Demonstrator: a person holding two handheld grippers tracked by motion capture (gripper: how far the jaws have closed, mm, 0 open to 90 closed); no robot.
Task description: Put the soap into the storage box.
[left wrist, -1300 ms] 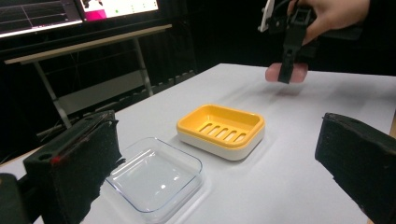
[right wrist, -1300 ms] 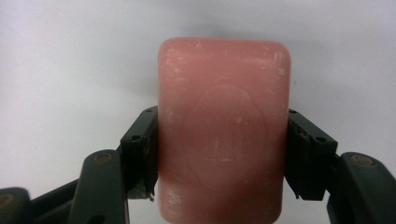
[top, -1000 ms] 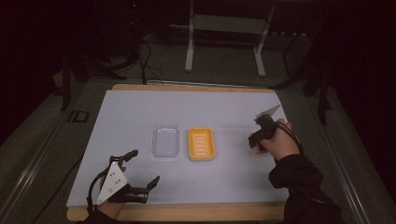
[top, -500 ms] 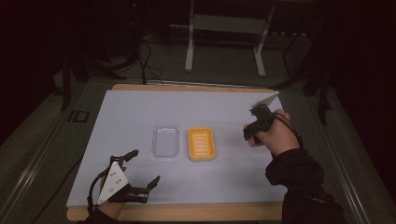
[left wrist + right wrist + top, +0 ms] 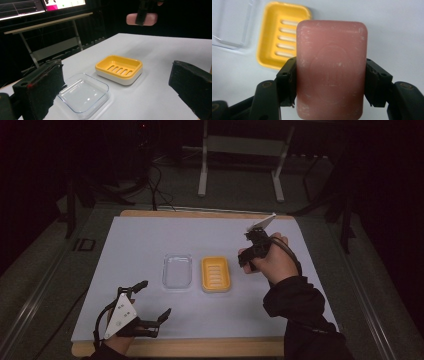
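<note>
The right gripper (image 5: pixel 329 85) clamps a pink soap bar (image 5: pixel 331 67) between its 2 jaws, lifted off the table, with the yellow soap dish (image 5: pixel 280 35) below and just beyond it. The left gripper (image 5: pixel 152 302) rests near the table's front edge, jaws spread wide on nothing, with the clear glass dish (image 5: pixel 83 93) lying just ahead of them.

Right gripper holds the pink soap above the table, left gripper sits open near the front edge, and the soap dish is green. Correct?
Not quite: the soap dish is yellow, not green, as the left gripper view shows. The rest stands: the right gripper holds the pink soap above the table, and the left gripper sits open near the front edge.
</note>
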